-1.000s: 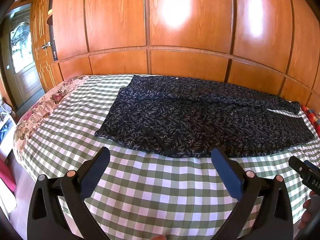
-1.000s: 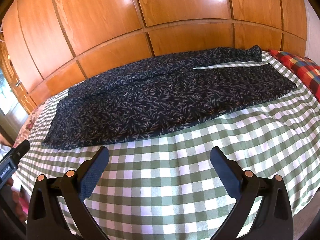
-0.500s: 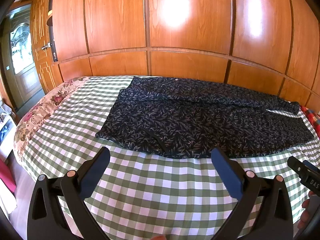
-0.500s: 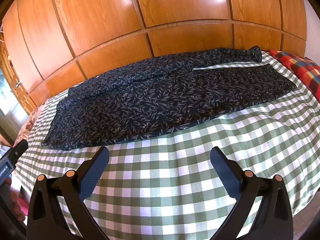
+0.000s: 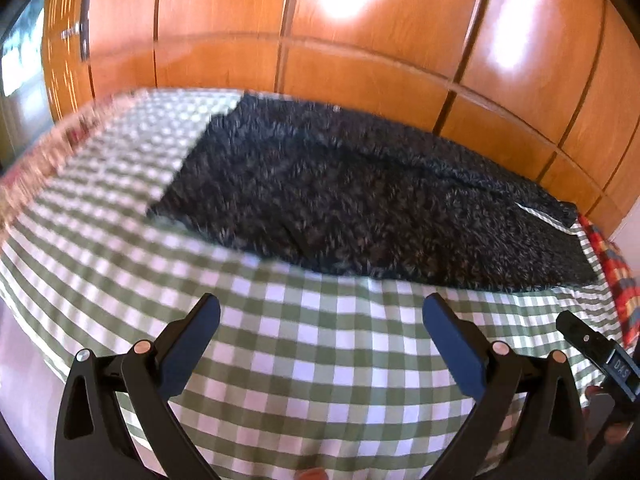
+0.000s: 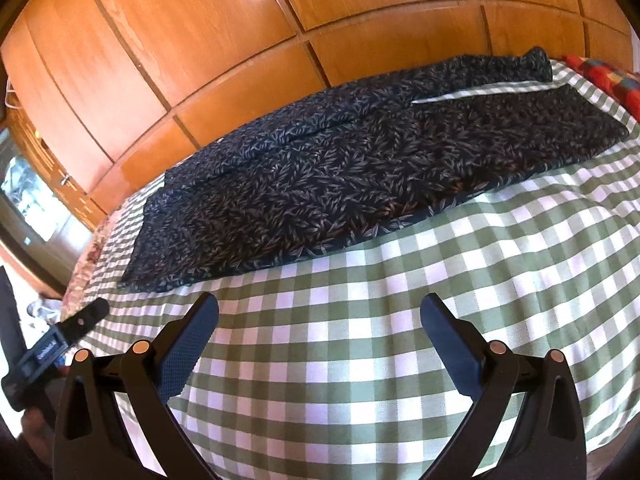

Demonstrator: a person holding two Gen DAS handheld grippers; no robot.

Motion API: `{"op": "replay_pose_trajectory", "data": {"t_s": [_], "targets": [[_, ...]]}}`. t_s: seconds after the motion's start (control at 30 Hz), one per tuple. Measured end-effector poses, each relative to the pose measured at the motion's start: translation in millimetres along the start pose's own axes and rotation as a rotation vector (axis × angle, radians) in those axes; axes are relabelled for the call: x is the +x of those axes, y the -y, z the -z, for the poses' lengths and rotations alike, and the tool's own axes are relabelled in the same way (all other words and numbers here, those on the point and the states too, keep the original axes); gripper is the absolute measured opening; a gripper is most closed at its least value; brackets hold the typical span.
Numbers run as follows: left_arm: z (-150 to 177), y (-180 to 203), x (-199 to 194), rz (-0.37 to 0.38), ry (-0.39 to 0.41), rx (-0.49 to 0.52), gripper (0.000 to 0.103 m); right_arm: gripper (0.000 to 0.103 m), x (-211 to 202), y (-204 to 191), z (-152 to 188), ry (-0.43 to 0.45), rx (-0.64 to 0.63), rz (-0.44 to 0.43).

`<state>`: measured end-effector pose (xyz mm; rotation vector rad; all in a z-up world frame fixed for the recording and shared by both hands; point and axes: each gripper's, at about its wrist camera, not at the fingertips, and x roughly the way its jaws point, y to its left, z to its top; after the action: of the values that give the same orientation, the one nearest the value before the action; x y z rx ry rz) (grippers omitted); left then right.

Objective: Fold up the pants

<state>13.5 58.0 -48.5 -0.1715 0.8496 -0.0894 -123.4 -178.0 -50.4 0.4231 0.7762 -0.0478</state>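
Observation:
Dark leaf-print pants (image 5: 360, 200) lie spread flat across the far half of the bed, waistband at the left, legs running right; they also show in the right wrist view (image 6: 360, 168). My left gripper (image 5: 320, 320) is open and empty above the checked sheet, short of the pants' near edge. My right gripper (image 6: 318, 320) is open and empty, also short of the near edge. The left wrist view is motion-blurred.
A green-and-white checked sheet (image 6: 400, 340) covers the bed. Wooden wardrobe panels (image 6: 240, 40) stand right behind it. A red plaid pillow (image 6: 612, 84) lies at the right end. A floral edge (image 5: 36, 168) and a door are at the left.
Both grippers have moved forward toward the pants. The left view has swung and tilted, now blurred. The pants have not moved; both grippers stay open.

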Motion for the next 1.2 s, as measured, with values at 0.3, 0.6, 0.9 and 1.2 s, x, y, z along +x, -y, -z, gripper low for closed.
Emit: {"op": "replay_pose_trajectory", "data": {"t_s": [0.3, 0.6, 0.9, 1.2], "targets": [[-4.9, -59.8, 29.2, 0.151, -0.037, -0.197, 0.101, 0.088, -3.7, 72.4, -19.3, 0.021, 0.279, -0.106], [-18.8, -116.8, 65.4, 0.151, -0.107, -0.418, 0.096, 0.060, 18.0, 154.8, -47.1, 0.058, 0.530, -0.033], [-42.6, -145.6, 96.7, 0.178, -0.096, -0.562, 0.057, 0.053, 41.3, 185.1, -72.6, 0.100, 0.603, -0.031], [-51.5, -143.5, 111.2, 0.087, -0.108, -0.504, 0.004, 0.006, 50.1, 189.3, -93.8, 0.041, 0.497, 0.086]]}}
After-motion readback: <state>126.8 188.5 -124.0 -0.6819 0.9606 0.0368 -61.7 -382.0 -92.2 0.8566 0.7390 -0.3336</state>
